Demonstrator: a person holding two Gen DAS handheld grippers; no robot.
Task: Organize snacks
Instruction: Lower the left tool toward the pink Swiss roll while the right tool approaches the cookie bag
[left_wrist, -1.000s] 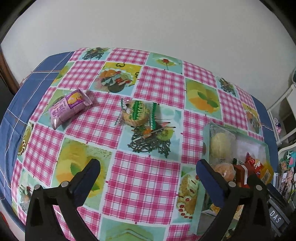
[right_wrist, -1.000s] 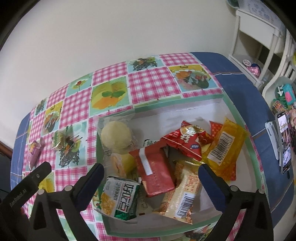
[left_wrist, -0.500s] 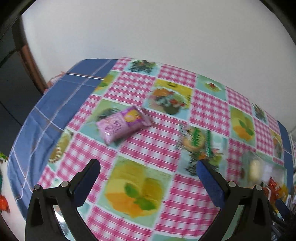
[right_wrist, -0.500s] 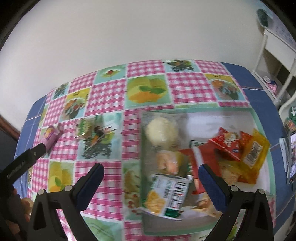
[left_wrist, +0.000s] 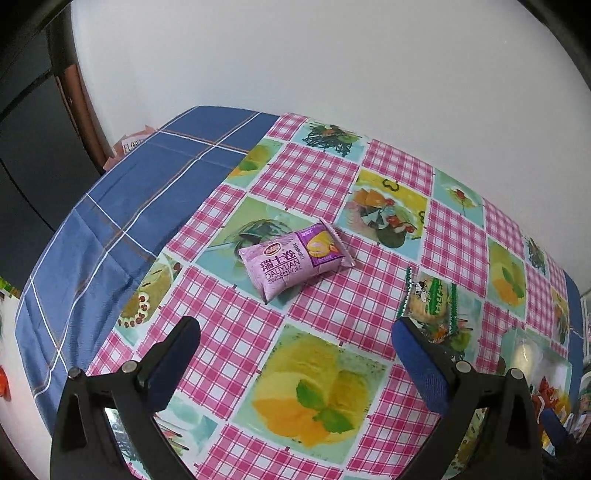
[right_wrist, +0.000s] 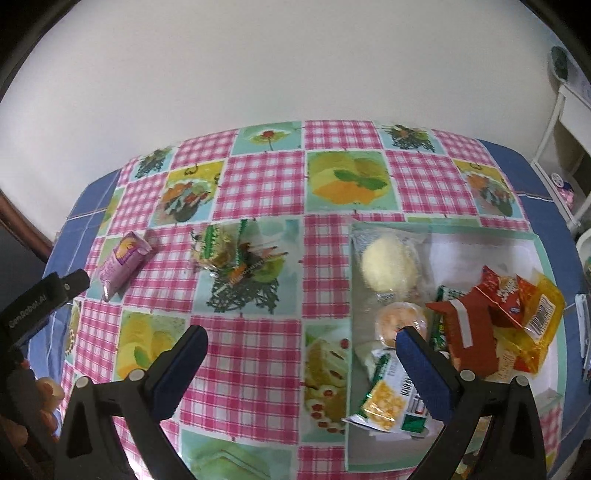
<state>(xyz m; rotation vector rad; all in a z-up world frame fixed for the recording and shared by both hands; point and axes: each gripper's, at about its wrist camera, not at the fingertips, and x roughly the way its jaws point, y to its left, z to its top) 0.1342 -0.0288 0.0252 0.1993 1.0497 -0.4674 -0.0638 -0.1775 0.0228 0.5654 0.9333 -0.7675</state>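
1. Left gripper (left_wrist: 295, 354): jaws wide apart, holding nothing, above the pink-check tablecloth (left_wrist: 325, 177) near its left side.
2. Purple Swiss-roll packet (left_wrist: 295, 258): flat on the cloth, ahead of and between the left fingers, clear of both; bare cloth all round it, blue cloth border (left_wrist: 110, 229) further left toward the table's left edge.
3. Green-striped clear packet (left_wrist: 430, 297): on the cloth just beyond the left gripper's right finger, right of the purple packet, apart from it.
4. Right gripper (right_wrist: 301, 354): jaws wide apart, empty, over open cloth at mid-table; right finger overlapping the tray's left part in view, contact not discernible.
5. Tray (right_wrist: 543, 243): pale green rim, white floor, on the right half of the table, near the right edge.
6. Tray contents: round pale bun in clear wrap (right_wrist: 388, 264) at far left corner; small orange cake (right_wrist: 400, 323) below it; green-and-white cracker packet (right_wrist: 388, 402) overhanging the near left rim; red packets (right_wrist: 476, 317) and yellow-orange packet (right_wrist: 535, 332) piled at right.
7. Far right corner of tray floor bare.
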